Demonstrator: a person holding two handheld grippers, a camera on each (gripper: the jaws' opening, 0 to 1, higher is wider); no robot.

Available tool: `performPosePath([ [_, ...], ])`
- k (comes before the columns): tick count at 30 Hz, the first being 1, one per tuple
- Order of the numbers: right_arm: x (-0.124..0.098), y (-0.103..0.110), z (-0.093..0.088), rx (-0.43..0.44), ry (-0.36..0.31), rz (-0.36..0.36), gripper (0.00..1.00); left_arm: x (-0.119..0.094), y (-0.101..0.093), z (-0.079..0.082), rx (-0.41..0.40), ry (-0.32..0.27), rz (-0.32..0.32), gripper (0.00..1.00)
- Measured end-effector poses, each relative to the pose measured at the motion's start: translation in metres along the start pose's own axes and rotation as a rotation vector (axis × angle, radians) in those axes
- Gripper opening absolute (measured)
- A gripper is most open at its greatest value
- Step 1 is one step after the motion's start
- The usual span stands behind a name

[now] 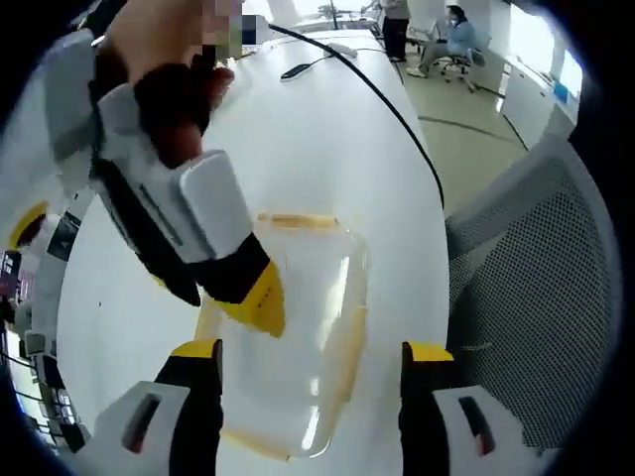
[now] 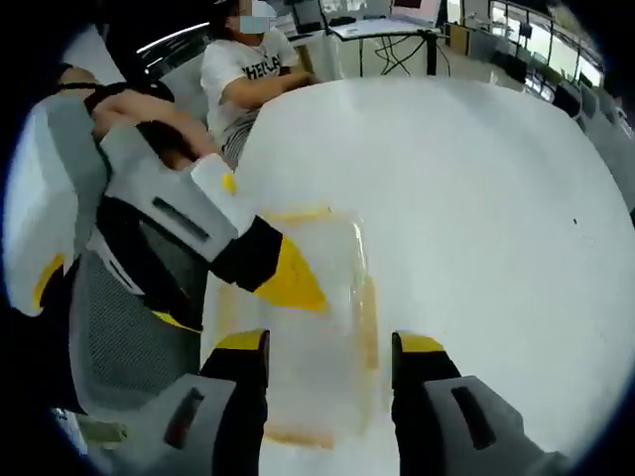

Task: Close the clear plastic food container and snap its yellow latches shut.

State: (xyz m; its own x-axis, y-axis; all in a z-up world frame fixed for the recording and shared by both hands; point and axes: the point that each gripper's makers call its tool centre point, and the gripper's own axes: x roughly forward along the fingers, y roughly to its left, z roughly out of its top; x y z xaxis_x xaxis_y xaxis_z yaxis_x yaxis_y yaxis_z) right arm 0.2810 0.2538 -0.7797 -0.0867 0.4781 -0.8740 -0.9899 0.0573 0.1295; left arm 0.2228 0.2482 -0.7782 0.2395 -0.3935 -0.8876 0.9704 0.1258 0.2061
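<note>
Both jaws spread: left gripper (image 1: pixel 310 352) and right gripper (image 2: pixel 329 342) over clear container (image 1: pixel 298 327) near table (image 1: pixel 327 129) edge, beside mesh chair (image 1: pixel 536 288).

In the left gripper view, the right tool (image 1: pixel 248 297) covers the near left corner of the clear container (image 1: pixel 308 327), hiding any latch there. Its lid is blurred, so whether it sits fully closed cannot be told. In the right gripper view, the left tool (image 2: pixel 288 283) hides the container's (image 2: pixel 317 327) left edge, and motion blur smears the yellow latches (image 2: pixel 367 307).
</note>
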Motion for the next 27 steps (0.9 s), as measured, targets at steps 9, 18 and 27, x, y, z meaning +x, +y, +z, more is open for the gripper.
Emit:
performPosePath([
  [9,-0.008,0.009,-0.017,-0.055,-0.01,-0.118,0.85,-0.005,0.007,-0.019,0.007,0.043,-0.049,0.98],
  [18,-0.009,0.025,-0.021,-0.064,0.005,-0.184,0.99,-0.003,0.022,-0.031,0.054,0.098,-0.062,0.99],
  [27,0.001,0.036,-0.042,-0.154,0.1,-0.187,0.94,0.008,0.029,-0.046,0.091,0.148,-0.087,0.97],
])
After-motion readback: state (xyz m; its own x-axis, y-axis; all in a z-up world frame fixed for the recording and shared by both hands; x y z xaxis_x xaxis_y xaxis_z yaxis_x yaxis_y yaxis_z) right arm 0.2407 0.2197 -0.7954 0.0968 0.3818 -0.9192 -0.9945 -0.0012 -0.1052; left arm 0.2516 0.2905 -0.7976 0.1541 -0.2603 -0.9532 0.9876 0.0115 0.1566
